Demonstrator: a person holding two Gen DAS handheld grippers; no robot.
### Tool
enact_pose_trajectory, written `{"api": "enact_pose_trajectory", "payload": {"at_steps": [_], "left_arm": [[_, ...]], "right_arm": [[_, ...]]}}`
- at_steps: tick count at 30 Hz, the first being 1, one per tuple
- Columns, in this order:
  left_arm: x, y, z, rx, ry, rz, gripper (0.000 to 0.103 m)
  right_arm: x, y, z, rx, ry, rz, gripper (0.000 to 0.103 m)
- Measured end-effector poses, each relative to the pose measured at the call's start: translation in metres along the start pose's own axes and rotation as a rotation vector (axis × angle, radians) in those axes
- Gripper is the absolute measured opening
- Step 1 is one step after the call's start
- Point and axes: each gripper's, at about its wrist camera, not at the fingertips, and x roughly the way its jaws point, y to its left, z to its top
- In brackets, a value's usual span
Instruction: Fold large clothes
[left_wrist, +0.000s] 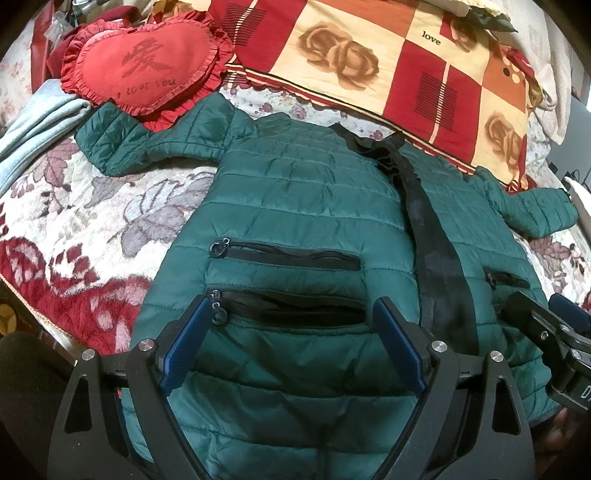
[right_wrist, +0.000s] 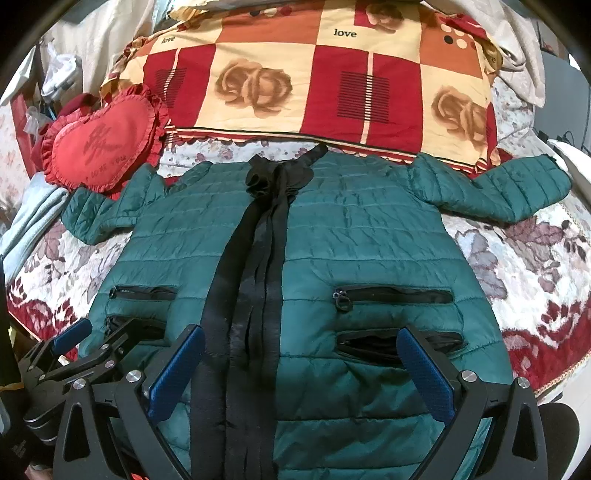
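A dark green quilted jacket (left_wrist: 303, 192) lies flat, front up, on the bed, both sleeves spread out; it also shows in the right wrist view (right_wrist: 369, 236). A black placket strip (right_wrist: 258, 258) runs down its middle, with zipped pockets on each side. My left gripper (left_wrist: 291, 306) is open above the jacket's left lower pockets, holding nothing. My right gripper (right_wrist: 301, 339) is open above the lower hem near the right pockets, holding nothing. The right gripper (left_wrist: 554, 314) shows at the edge of the left wrist view, and the left gripper (right_wrist: 92, 336) in the right wrist view.
A red heart-shaped cushion (left_wrist: 144, 66) lies at the far left by the left sleeve. A red and cream patterned pillow (right_wrist: 314, 81) lies behind the collar. A pale blue cloth (left_wrist: 33, 125) lies at the left. The floral bedspread (left_wrist: 74, 221) surrounds the jacket.
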Motion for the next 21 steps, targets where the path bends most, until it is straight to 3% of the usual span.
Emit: {"api": "enact_pose_trajectory", "payload": {"at_steps": [21], "left_arm": [[0.004,0.000,0.018,0.014,-0.020,0.022,0.089]], "right_arm": [[0.011,0.008,0.017,-0.031,0.013,0.003,0.103]]}}
